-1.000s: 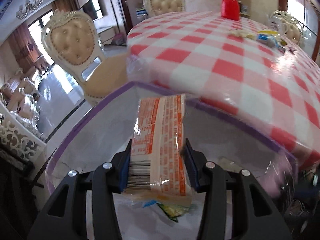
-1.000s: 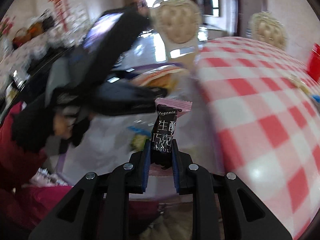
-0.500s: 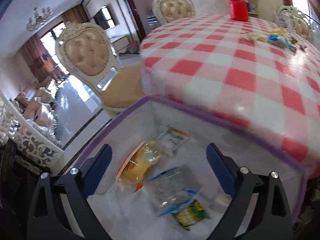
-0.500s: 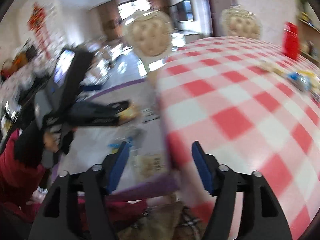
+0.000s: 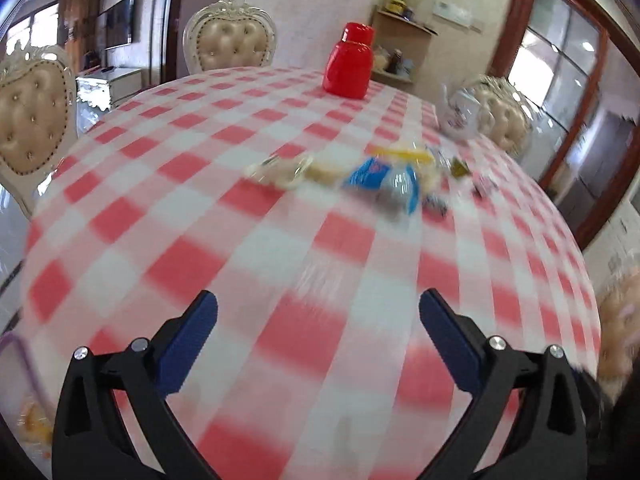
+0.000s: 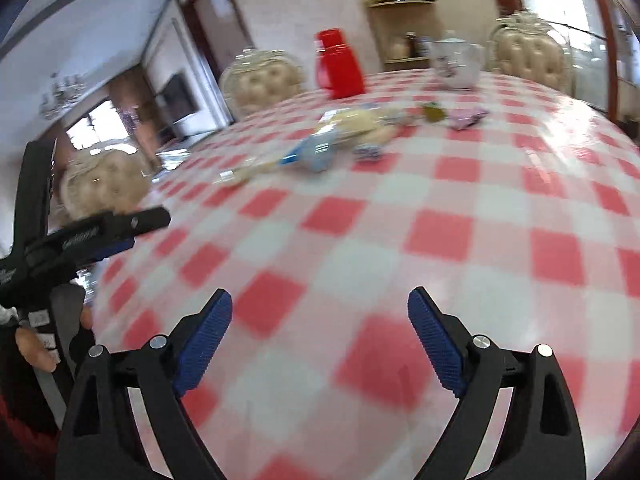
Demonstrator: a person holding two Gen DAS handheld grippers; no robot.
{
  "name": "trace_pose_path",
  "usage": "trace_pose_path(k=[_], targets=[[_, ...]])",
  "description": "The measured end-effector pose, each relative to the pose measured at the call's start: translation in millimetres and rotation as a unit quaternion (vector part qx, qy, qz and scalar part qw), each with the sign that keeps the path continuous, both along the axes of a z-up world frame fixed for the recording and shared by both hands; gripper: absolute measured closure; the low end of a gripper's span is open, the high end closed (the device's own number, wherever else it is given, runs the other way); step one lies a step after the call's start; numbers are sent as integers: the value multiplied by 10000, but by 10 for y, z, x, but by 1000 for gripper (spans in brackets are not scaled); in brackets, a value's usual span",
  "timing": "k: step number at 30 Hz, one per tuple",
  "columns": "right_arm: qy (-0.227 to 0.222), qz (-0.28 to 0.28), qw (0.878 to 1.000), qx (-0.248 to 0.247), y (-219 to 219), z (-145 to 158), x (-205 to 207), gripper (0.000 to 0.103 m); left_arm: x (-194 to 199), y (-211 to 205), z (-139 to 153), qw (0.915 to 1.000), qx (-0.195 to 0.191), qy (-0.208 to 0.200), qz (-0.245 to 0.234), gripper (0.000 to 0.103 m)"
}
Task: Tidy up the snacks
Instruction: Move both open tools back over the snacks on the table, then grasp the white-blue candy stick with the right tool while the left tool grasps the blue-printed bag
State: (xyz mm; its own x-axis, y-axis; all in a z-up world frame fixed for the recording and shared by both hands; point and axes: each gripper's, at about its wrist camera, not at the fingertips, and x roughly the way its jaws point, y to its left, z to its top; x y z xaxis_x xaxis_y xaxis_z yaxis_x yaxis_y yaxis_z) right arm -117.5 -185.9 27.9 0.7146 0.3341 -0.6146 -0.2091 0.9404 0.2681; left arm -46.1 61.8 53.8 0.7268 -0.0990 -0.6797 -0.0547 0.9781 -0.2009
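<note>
Several snack packets lie in a loose pile on the red-and-white checked table (image 5: 280, 264): a blue-and-white packet (image 5: 390, 184) and a pale clear packet (image 5: 280, 170) among them. The pile also shows in the right wrist view (image 6: 348, 132), with a small purple sweet (image 6: 466, 118) to its right. My left gripper (image 5: 318, 320) is open and empty above the near part of the table. My right gripper (image 6: 320, 312) is open and empty too. The left gripper (image 6: 92, 236) shows at the left of the right wrist view. The purple-rimmed bin's corner (image 5: 16, 348) shows at lower left.
A red jar (image 5: 349, 62) stands at the far side of the table, with a white teapot (image 5: 460, 114) to its right. Cream tufted chairs (image 5: 230, 46) ring the table. A shelf stands against the back wall.
Both grippers let go of their snacks over the purple-rimmed bin, opened wide, and swung away from it to face the table and the snack pile.
</note>
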Motion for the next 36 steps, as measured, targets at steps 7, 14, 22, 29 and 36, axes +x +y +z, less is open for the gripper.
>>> trace_pose_path(k=[7, 14, 22, 29, 36], targets=[[213, 120, 9990, -381, -122, -121, 1062, 16, 785, -112, -244, 9944, -931, -94, 497, 2], [576, 479, 9958, -520, -60, -221, 1950, 19, 1027, -125, -336, 9880, -1396, -302, 580, 2], [614, 1456, 9789, -1297, 392, -283, 2546, 37, 996, -1, -345, 9805, -1773, -460, 707, 2], [456, 1751, 9691, -1676, 448, -264, 2507, 88, 1021, 118, -388, 9745, -2058, -398, 804, 2], [139, 1252, 9886, -827, 39, -72, 1930, 89, 1039, -77, -349, 9861, -1539, -282, 566, 2]])
